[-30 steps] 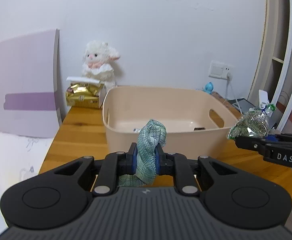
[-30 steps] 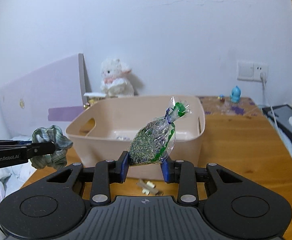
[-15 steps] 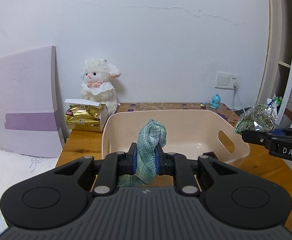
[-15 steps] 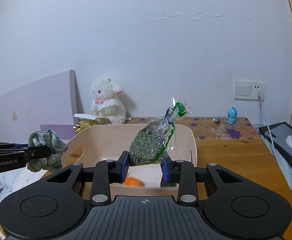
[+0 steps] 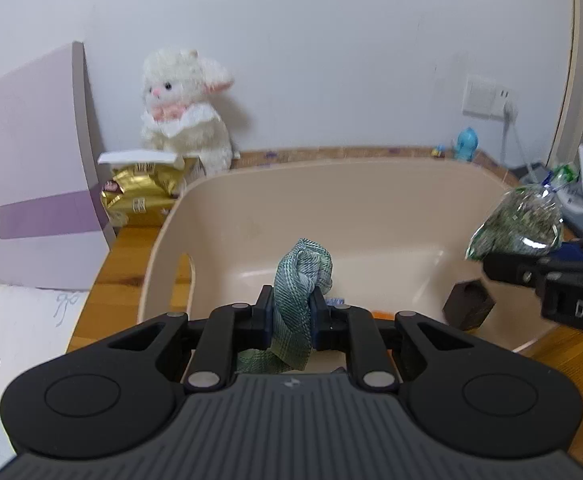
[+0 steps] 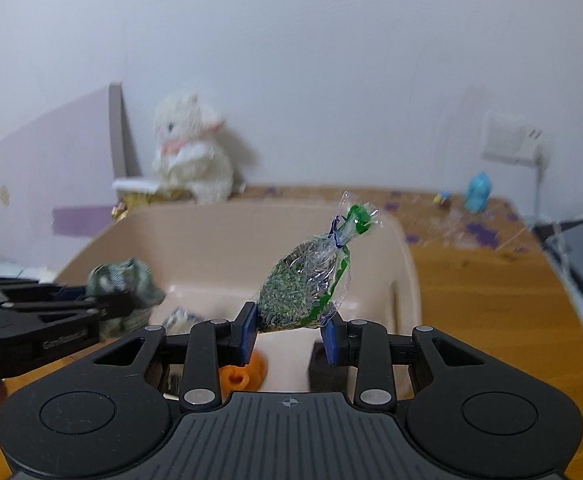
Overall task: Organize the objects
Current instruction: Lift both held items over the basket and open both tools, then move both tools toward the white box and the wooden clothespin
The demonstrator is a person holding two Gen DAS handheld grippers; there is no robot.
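A: How far along are we?

B: Partway, I'd judge. The tub [image 5: 371, 184] on the bench [image 6: 491, 292] already has a few things in it: an orange piece [image 6: 243, 376], a dark block [image 5: 468, 304], and a small blue-and-white item [image 6: 179, 316] I can't make out.

A: And the two in hand?

B: Neither is in yet. The left tongs [image 5: 291, 316] are clenched on the cloth [image 5: 301, 280], a green checked one bunched up between the pads, hanging over the near left part of the tub. The right tongs [image 6: 289, 338] are gripping the bag [image 6: 303, 292], a clear pouch of green dried stuff with its tied top pointing up, held over the right side of the tub.

A: So both are above the opening?

B: As far as both views show, yes, over the inside and clear of the floor of the tub. What's left for these two is to lower and let go.

A: Anything else still out?

B: By the wall there's a plush lamb [image 5: 183, 112], a gold packet [image 5: 143, 196] beside it, and a little blue figure [image 5: 466, 149]. Whether those belong in the tub I can't say.
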